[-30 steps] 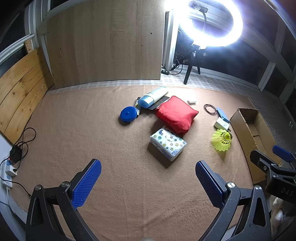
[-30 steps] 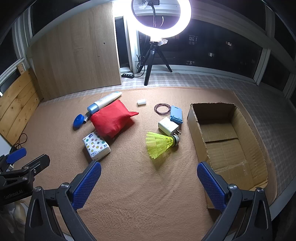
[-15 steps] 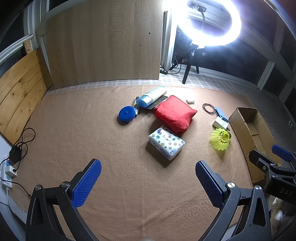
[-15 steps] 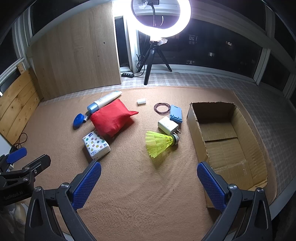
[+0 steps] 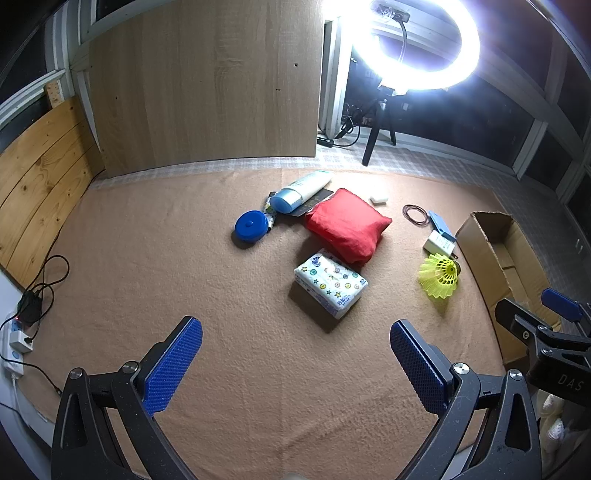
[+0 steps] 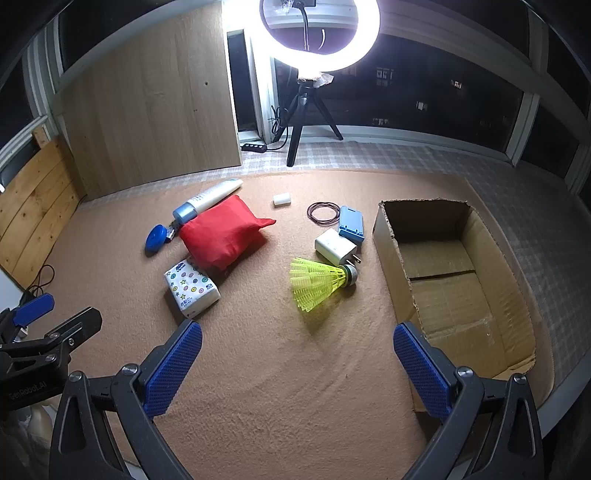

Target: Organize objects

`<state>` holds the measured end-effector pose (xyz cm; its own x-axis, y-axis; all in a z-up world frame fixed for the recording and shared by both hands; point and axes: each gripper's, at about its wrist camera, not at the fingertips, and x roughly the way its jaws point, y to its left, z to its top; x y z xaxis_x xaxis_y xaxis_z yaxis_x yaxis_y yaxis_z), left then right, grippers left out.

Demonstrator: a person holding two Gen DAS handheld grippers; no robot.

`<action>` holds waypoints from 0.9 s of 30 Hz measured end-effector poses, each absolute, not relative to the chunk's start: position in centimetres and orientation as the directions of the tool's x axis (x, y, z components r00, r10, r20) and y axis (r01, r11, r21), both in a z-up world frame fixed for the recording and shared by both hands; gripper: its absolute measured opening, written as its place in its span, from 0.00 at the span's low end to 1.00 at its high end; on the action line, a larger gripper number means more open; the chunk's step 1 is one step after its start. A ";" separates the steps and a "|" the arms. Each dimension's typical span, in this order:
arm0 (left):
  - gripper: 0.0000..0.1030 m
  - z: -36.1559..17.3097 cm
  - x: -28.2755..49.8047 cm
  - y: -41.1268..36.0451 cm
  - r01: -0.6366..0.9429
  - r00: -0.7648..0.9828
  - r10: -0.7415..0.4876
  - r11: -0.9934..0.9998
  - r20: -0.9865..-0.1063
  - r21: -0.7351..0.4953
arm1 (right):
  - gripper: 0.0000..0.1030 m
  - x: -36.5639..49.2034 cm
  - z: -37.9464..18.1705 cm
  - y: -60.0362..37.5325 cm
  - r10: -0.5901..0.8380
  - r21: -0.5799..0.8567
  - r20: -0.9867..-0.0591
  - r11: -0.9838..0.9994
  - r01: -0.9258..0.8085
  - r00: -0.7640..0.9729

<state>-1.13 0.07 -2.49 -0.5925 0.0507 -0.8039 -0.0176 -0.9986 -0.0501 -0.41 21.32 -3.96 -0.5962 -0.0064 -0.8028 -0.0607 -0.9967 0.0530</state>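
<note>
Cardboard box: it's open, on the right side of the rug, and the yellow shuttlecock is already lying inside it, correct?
Not quite. The cardboard box is open on the right side of the rug, but the yellow shuttlecock lies outside it, on the rug to its left beside the white charger. The right wrist view shows the box holding nothing.

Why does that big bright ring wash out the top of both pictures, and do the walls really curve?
Left wrist view: the ring lamp glares white, blowing out detail around it; the box bows at the edge. Right wrist view: same glare; the shuttlecock casts a shadow towards the camera; straight window frames bend, which is lens distortion.
</note>
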 end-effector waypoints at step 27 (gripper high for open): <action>1.00 -4.0 -8.0 -1.1 -0.004 -0.591 0.051 -0.998 -0.805 -0.060 | 1.00 -5.7 -5.4 22.8 -0.060 0.109 -0.820 -0.993 -0.051 -0.569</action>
